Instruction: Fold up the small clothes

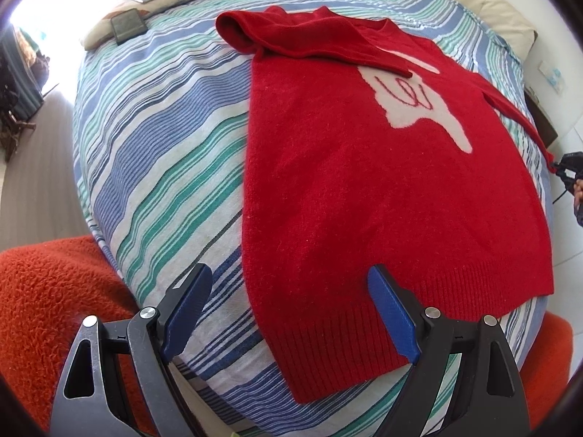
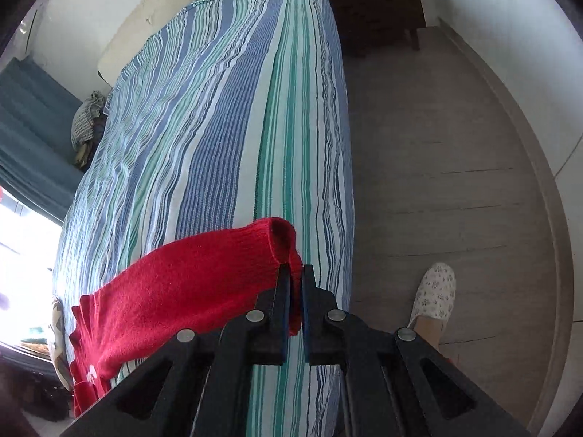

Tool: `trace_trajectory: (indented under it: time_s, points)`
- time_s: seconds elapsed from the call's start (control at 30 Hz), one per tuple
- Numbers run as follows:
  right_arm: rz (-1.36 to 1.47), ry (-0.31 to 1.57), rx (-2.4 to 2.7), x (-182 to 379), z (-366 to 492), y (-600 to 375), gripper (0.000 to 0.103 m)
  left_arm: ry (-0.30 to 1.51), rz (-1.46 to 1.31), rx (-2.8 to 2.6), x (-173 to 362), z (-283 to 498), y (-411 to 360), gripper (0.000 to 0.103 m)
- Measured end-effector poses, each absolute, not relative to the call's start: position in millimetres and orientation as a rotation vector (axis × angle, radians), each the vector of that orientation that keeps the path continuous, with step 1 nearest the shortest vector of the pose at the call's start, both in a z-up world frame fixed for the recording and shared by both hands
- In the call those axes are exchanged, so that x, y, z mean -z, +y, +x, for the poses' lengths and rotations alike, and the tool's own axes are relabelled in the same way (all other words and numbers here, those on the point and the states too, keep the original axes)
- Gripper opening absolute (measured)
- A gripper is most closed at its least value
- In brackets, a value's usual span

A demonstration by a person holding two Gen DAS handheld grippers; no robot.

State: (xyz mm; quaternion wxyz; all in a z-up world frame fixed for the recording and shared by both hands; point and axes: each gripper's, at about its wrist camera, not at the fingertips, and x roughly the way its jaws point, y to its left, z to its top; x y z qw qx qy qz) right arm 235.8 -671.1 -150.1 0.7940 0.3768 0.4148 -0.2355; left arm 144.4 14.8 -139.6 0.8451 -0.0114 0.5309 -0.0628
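A red sweater lay flat on a bed covered by a sheet striped in blue, green and white. In the left wrist view it filled the centre and right of the frame, its ribbed hem toward the bottom and a pale knitted figure with red line work on its chest at upper right. One sleeve was folded across the top of the body, its cuff end reaching the pale figure. The other sleeve ran off to the right edge of the frame, pulled out past the side of the bed.

The left tool stood wide at the bottom of that frame, its blue-padded fingers apart with nothing gripped; the sweater's lower left corner and hem lay between them, and whether the right-hand finger touched the knit could not be told. An orange fleece garment showed at the lower left and lower right corners.

In the right wrist view the right tool sat at lower centre, its jaws closed narrow on the red sleeve cuff, with the open cuff end standing above the fingertips and the sleeve trailing to the lower left. The bed ran up the middle of the frame. A foot in a floral slipper stood on the grey floor at lower right.

At upper left of the left wrist view, a patterned pillow carried a dark flat object and a pale one.
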Motion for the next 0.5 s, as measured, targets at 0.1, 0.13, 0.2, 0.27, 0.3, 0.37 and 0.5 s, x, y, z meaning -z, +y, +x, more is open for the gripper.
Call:
trace_trajectory:
  time_s: [0.1, 0.13, 0.2, 0.27, 0.3, 0.37, 0.5]
  points:
    - [0.788, 0.895, 0.666, 148, 222, -685, 0.014, 1.118, -0.029, 0.13, 139, 144, 16, 0.089]
    - [0.779, 0.87, 0.678, 143, 217, -688, 0.014, 1.119, -0.029, 0.129, 139, 145, 15, 0.089]
    - [0.745, 0.838, 0.628, 130, 208, -683, 0.015, 1.122, -0.026, 0.13, 141, 145, 15, 0.089]
    - [0.708, 0.84, 0.502, 120, 213, -664, 0.015, 1.126, -0.022, 0.135, 142, 146, 12, 0.089]
    - [0.687, 0.848, 0.429, 116, 218, -649, 0.015, 1.128, -0.02, 0.138, 143, 147, 11, 0.089]
    - [0.614, 0.87, 0.283, 108, 235, -611, 0.015, 1.13, -0.011, 0.14, 145, 148, 7, 0.089]
    - [0.407, 0.912, 0.048, 97, 285, -517, 0.016, 1.124, 0.005, 0.139, 144, 146, 2, 0.089]
